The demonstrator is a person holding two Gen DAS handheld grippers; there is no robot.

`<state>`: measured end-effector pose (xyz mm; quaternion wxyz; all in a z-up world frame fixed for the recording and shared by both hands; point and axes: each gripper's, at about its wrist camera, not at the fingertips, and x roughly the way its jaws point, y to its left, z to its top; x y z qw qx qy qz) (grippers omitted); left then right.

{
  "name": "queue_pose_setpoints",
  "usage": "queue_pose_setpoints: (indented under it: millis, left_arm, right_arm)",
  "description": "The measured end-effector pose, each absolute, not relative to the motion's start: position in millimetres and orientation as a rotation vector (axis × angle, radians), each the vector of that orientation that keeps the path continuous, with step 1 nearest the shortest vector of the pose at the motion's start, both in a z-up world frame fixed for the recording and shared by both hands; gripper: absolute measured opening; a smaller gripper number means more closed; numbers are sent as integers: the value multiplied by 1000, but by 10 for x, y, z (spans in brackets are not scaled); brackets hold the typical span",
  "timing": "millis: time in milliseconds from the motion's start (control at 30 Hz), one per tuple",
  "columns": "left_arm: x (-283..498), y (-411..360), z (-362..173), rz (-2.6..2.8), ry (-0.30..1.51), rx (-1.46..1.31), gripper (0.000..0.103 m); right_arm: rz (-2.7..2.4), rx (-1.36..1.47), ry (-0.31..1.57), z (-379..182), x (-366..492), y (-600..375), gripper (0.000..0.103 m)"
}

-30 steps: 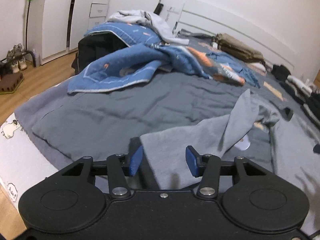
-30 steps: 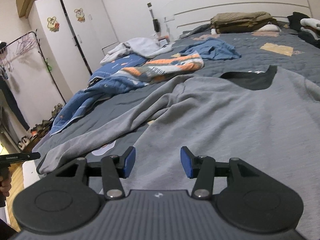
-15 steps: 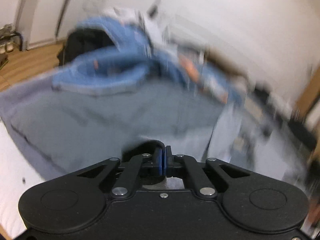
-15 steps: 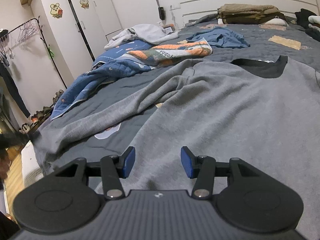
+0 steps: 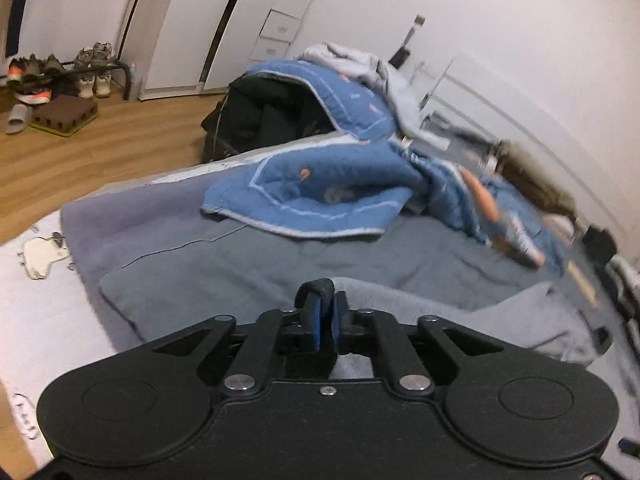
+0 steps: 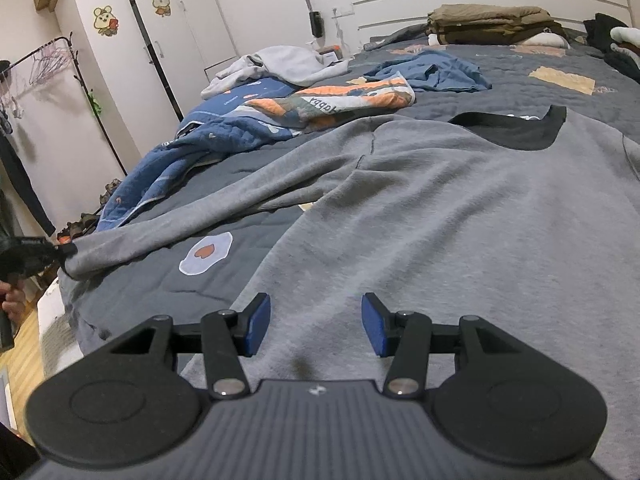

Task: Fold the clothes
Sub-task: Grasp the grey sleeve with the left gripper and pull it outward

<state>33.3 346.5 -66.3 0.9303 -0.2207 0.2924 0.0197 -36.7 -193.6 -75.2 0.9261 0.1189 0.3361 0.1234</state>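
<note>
A grey sweatshirt [image 6: 460,208] with a black collar lies spread on the bed. Its long left sleeve [image 6: 192,216] stretches out to the bed's left edge. My left gripper [image 5: 325,316] is shut on the black cuff [image 5: 316,289] of that sleeve, and the grey sleeve [image 5: 452,312] trails off to the right behind it. In the right wrist view the left gripper [image 6: 60,251] shows at the far left, pinching the sleeve end. My right gripper [image 6: 316,326] is open just above the sweatshirt's lower body, with nothing between its fingers.
A blue quilted blanket [image 5: 320,196] and a pale grey garment [image 6: 280,64] are heaped at the bed's left side. Folded olive clothes [image 6: 492,20] sit by the headboard. Shoes on a rack [image 5: 60,72] and a wardrobe [image 6: 132,52] stand beyond the wooden floor.
My left gripper closed on the sleeve cuff and pulled it left, drawing the sleeve out straight. My right gripper stayed open and edged a little forward over the sweatshirt.
</note>
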Motion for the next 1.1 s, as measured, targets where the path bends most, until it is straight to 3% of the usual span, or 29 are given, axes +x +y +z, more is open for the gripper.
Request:
queue_pose_setpoints:
  millis: [33,67,100,267,333,367,400,500,533,867,967,1100]
  left_arm:
    - [287,3482,-640,35,589,-456,29]
    - [254,3491,-627,27,583,-458,49]
    - [226,3497,-617,19,578,-460,59]
    - [334,3355,-723,-14,642,-347,59]
    - [379,3291,-787,-34,674,-304,57]
    - [387,3270,-806,-57,685,-293,50]
    - [387,3260,-817,-85,695,-294,32]
    - [379,3275,-816,-154,720,-331,5]
    - [370,3284,-804,-168,709,-341,3]
    - [68,3874,-375,16,224,-655,1]
    - [256,3892,-591,70,395,-663,1]
    - [285,3779,-674,41,485,-623,1]
  right_arm:
    - [252,246,689,-753,-365,-1942,50]
    - [254,245,689,-755,-363,-1944,50]
    - [255,244,692,-760,-358,-1943,50]
    - [266,239,709,-787,-353,-1913,50]
    - [273,231,711,-786,-363,-1896,50]
    - [276,228,712,-783,-365,-1892,50]
    - [277,227,713,-784,-365,-1891,50]
    - [277,232,720,-795,-361,-1901,50]
    - [277,233,722,-801,-359,-1905,50]
    - [287,226,738,-828,-356,-1896,50]
    - [285,225,749,-851,-356,-1903,50]
    - [287,220,749,-854,-355,-1894,50]
